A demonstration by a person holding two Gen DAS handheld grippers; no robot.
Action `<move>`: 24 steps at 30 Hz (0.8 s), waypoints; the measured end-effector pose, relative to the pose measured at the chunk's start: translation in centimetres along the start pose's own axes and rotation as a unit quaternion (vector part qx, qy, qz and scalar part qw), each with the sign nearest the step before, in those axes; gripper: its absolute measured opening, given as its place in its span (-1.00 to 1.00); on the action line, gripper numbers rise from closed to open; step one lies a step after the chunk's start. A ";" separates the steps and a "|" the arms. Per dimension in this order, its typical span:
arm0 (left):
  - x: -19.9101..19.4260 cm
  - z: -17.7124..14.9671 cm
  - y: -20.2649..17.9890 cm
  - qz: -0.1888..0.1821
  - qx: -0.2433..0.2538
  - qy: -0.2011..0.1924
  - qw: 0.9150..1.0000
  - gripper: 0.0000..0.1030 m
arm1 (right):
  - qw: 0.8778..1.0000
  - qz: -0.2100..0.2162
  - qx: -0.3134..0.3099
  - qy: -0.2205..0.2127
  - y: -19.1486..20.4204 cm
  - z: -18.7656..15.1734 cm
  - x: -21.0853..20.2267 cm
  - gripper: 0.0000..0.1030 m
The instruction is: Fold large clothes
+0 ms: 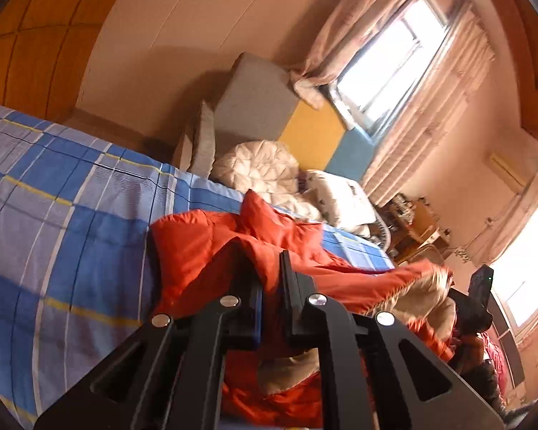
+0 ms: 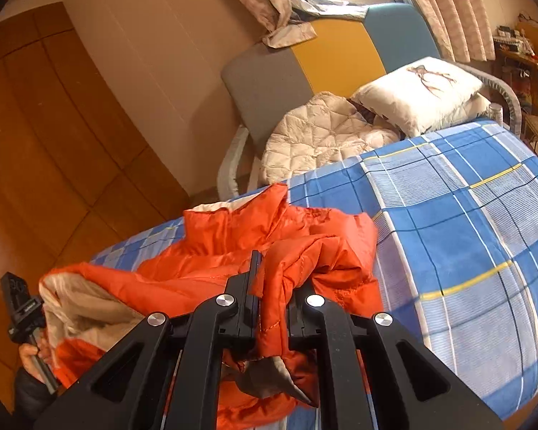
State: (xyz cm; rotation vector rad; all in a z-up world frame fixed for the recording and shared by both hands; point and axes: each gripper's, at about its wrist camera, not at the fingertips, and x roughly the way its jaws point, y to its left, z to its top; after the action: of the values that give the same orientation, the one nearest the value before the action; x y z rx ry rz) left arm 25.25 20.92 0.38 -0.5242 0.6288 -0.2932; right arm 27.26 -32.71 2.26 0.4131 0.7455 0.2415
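Orange jacket [image 1: 211, 247] in left hand-held gripper [image 1: 270, 268], over plaid bed [image 1: 64, 197]

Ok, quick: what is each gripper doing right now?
Left gripper: shut on the orange jacket.
Right gripper: shut on the orange jacket.

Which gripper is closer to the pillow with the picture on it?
Right. The right gripper holds the orange jacket on the pillow's side; the left gripper holds it farther away.

Plaid-covered bed [image 2: 466, 215], wooden wardrobe [image 2: 36, 125], bright curtained window [image 1: 387, 61], beige wall [image 1: 183, 21].
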 end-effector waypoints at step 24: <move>4.7 -2.5 9.6 0.033 -0.108 0.036 0.993 0.74 | 0.996 -0.037 0.079 0.025 -7.3 -4.1 2.2 0.72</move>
State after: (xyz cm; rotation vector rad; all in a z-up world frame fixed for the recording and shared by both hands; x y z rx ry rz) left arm 28.34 25.99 -8.82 -0.7006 0.7517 -0.1824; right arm 26.41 -37.29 -5.03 0.5291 0.8313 0.1234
